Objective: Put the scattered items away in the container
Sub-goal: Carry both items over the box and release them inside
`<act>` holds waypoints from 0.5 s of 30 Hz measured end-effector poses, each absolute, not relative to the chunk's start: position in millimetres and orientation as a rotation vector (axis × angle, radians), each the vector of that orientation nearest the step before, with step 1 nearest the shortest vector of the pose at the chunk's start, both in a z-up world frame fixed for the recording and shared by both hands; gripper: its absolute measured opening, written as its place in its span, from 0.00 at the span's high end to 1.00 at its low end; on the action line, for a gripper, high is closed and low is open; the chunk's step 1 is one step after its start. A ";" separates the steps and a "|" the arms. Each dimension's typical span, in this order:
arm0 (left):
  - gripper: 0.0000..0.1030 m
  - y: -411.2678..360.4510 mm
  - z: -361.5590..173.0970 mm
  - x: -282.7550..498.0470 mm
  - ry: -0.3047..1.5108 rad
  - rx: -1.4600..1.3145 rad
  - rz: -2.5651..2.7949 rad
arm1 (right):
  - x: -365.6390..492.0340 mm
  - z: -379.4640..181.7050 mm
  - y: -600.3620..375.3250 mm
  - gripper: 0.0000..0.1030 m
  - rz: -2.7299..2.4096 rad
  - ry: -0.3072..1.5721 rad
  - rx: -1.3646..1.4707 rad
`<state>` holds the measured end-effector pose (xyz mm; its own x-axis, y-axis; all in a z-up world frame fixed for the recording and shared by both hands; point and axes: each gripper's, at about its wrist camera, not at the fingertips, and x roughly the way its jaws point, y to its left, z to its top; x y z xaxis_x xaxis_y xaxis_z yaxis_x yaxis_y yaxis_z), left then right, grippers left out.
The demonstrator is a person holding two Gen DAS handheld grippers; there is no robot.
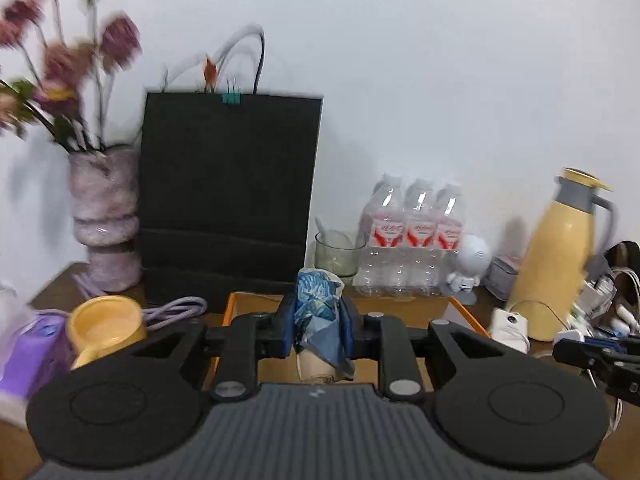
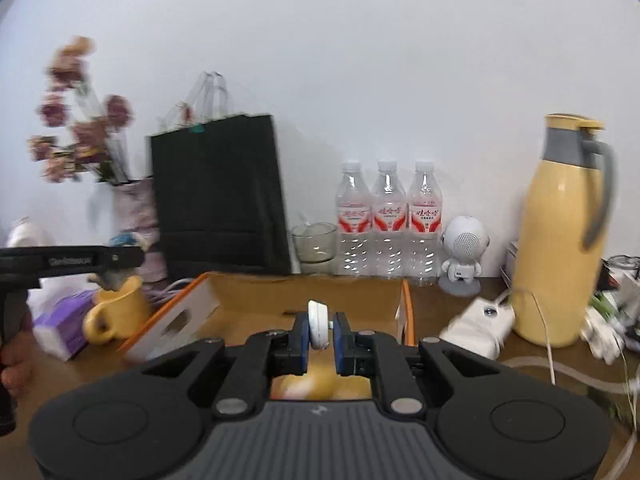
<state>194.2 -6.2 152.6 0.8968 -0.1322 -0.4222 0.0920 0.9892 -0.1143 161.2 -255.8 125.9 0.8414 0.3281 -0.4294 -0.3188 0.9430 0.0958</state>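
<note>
Left gripper (image 1: 319,330) pinching a crumpled blue packet (image 1: 318,300), right gripper (image 2: 319,334) clamped on a small white disc (image 2: 319,324), both held over the open cardboard box (image 2: 304,292) with orange-edged flaps. Seemingly midway: two items carried but not yet dropped, something pale and blurred already on the box floor, while a yellow mug (image 1: 106,326), purple packet (image 1: 30,350), white charger (image 2: 480,326) and loose cables remain outside. Clear room straight down into the box; tighter at the sides, with black paper bag (image 1: 230,188), water bottles (image 2: 388,216) and yellow thermos (image 2: 560,232) just behind and beside the walls
</note>
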 end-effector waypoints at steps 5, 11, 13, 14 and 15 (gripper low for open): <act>0.76 -9.1 122.6 298.3 0.708 -0.042 -0.077 | 275.5 125.1 -233.2 0.89 0.320 0.679 -0.058; 0.76 -12.5 65.7 358.2 0.924 0.000 -0.051 | 365.9 72.3 -214.5 0.89 0.287 0.964 -0.073; 0.76 -12.2 54.8 366.4 0.946 0.026 -0.042 | 383.1 56.6 -209.5 0.89 0.276 1.022 -0.071; 0.76 -11.1 51.1 370.1 0.950 0.036 -0.050 | 387.9 50.8 -206.0 0.89 0.269 1.036 -0.085; 0.76 -11.8 47.1 374.6 0.962 0.047 -0.055 | 392.1 45.0 -201.0 0.89 0.266 1.049 -0.107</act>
<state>374.6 -11.8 47.1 0.5708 -0.0259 -0.8206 0.0680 0.9976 0.0158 392.1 -201.0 45.0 0.4700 0.1653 -0.8670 -0.2672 0.9629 0.0388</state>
